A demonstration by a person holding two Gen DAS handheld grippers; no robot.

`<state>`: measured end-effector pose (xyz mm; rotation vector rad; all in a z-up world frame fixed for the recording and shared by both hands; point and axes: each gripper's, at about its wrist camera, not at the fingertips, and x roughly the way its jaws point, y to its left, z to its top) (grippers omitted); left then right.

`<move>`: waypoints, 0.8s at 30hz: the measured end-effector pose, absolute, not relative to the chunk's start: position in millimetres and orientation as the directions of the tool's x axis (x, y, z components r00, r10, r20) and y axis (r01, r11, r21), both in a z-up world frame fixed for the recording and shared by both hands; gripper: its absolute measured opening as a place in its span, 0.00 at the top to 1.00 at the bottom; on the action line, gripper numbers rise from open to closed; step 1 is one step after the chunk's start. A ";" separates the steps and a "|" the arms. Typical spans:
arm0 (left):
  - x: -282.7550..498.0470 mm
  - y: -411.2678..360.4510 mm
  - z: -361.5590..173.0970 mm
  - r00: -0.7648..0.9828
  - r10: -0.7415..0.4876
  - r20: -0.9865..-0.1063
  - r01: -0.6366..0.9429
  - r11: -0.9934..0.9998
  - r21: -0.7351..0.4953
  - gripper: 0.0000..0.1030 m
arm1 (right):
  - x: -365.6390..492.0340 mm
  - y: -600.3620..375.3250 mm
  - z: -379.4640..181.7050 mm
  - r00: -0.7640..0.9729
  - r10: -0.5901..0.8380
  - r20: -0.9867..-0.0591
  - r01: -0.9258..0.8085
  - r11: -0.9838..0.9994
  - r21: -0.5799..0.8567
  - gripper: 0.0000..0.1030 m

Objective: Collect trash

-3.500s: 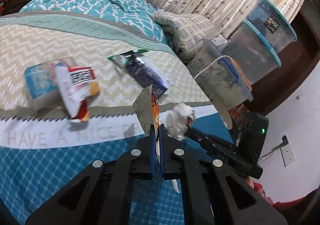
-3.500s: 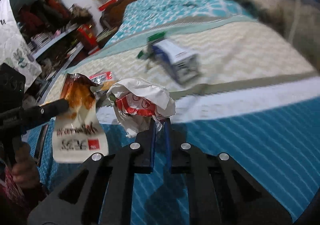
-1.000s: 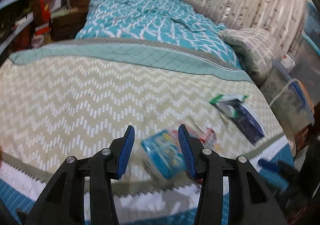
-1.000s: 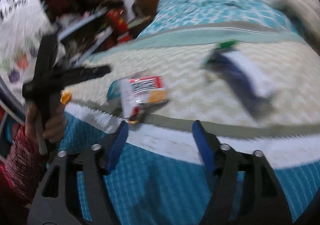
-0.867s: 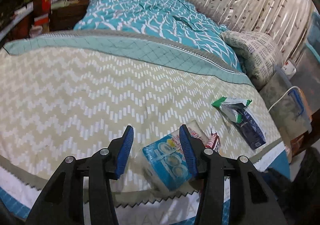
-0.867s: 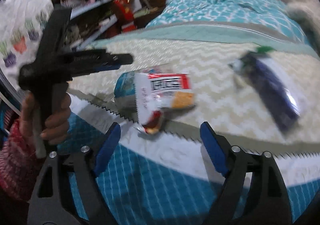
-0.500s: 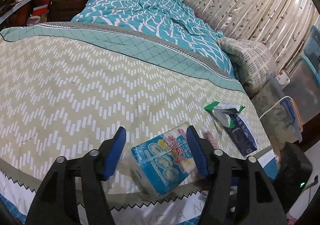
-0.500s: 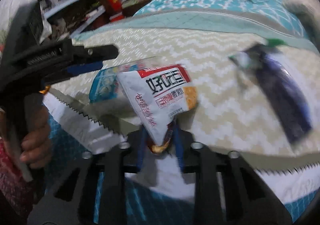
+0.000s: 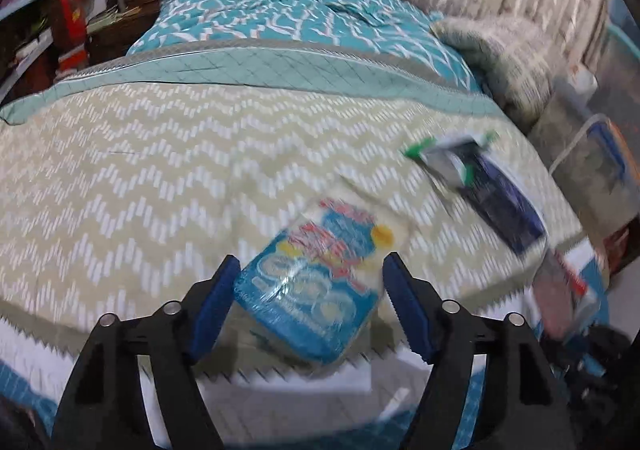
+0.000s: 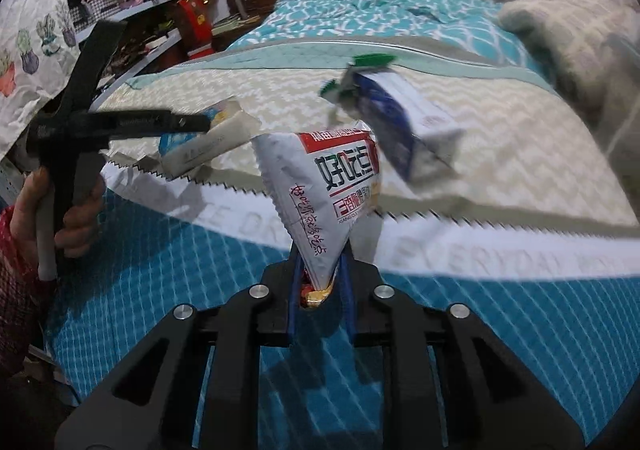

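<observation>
Motion blur smears the blue packet (image 9: 316, 290) and its print beyond reading, and the dark pouch (image 9: 492, 189) too. The white wrapper (image 10: 324, 201) has its lower tip hidden between the right gripper (image 10: 320, 282) pads. At the left wrist view's right edge, a reddish wrapper (image 9: 564, 298) is too blurred to identify.

Readable print from where I sit: one snack bag and the bedspread.

On the white snack bag (image 10: 320, 185) I read large characters "好吃点", with "XIANG CUI" in small Latin letters below; the red handwriting-style line down its side is too small for me. The bedspread's white band (image 10: 480, 254) carries pale capitals, partly "EVERYDAY"; the blue packet (image 9: 316, 290) is too blurred.
</observation>
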<state>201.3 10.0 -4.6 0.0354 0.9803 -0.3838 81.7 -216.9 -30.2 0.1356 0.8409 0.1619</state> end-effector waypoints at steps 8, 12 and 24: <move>133.2 -10.2 -0.8 0.408 -0.383 -0.829 0.421 0.884 -0.201 0.37 | 43.0 -255.6 -27.1 0.710 0.265 -0.652 -0.057 0.945 0.322 0.22; 122.1 -0.6 13.3 0.443 -0.380 -0.812 0.397 0.895 -0.202 0.30 | 31.2 -266.6 -23.3 0.737 0.249 -0.629 -0.035 0.942 0.332 0.22; 130.7 7.3 32.2 0.519 -0.328 -0.789 0.374 0.918 -0.135 0.20 | 35.8 -302.2 -44.8 0.709 0.344 -0.615 0.053 0.844 0.533 0.37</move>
